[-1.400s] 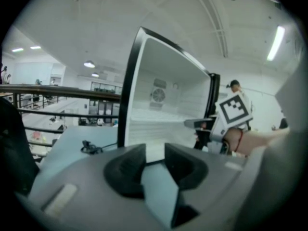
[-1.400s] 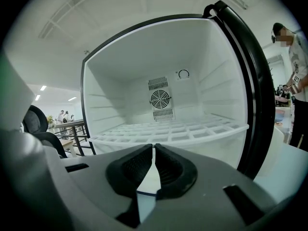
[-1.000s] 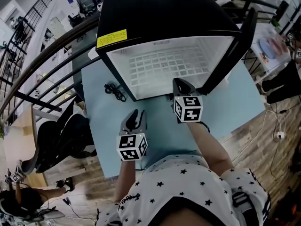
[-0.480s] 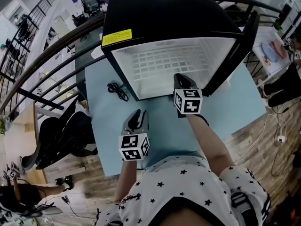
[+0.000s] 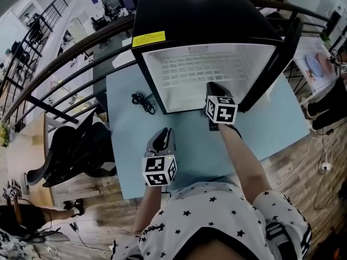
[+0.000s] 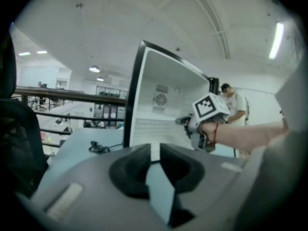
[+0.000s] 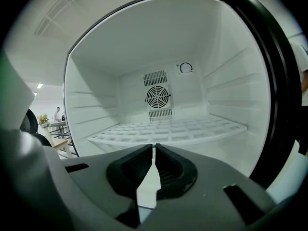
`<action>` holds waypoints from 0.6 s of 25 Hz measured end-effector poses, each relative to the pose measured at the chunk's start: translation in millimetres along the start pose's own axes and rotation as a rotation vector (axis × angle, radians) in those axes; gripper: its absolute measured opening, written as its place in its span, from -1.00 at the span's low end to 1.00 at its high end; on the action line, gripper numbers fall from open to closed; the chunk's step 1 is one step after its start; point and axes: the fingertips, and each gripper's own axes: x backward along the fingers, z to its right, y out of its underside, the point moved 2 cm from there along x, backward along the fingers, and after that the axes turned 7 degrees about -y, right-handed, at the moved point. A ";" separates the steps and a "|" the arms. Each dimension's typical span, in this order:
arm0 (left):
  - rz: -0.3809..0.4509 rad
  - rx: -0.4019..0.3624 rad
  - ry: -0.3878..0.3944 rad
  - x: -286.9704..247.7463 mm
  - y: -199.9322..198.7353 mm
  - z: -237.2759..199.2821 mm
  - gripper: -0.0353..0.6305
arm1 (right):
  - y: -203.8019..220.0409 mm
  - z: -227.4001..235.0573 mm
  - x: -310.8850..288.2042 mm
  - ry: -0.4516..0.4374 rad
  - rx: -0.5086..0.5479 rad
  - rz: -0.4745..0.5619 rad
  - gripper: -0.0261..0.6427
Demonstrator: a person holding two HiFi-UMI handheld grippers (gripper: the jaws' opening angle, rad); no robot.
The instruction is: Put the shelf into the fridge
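Note:
The black fridge [image 5: 200, 15] stands open on the light-blue table [image 5: 130, 140]. The white wire shelf [image 5: 200, 72] lies flat inside it, resting on the side-wall ledges [image 7: 168, 129]. My right gripper [image 5: 212, 86] is at the fridge's mouth, just in front of the shelf, with its jaws [image 7: 154, 150] shut and empty. My left gripper [image 5: 162, 137] hovers over the table, well back from the fridge. Its jaws [image 6: 155, 150] are closing to a narrow gap with nothing between them. In the left gripper view the right gripper [image 6: 185, 121] shows beside the fridge opening.
The fridge door [image 5: 274, 53] stands open on the right. A coiled black cable [image 5: 143, 101] lies on the table left of the fridge. A black chair [image 5: 76, 150] and a railing [image 5: 54, 64] are beyond the table's left edge. A person stands in the far background [image 6: 236, 105].
The left gripper's jaws have narrowed. The head view has shifted, so the fridge sits further right in frame. The right gripper stays at the fridge's mouth.

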 end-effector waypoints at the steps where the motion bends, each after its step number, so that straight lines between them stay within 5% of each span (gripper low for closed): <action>1: 0.001 0.000 0.000 2.9 1.5 1.2 -0.73 | 0.6 -0.4 3.5 0.003 -0.002 0.004 -0.83; 15: 0.007 -0.011 0.020 62.4 28.0 -4.2 -0.88 | 43.0 -95.2 120.5 -0.111 0.046 0.096 -0.83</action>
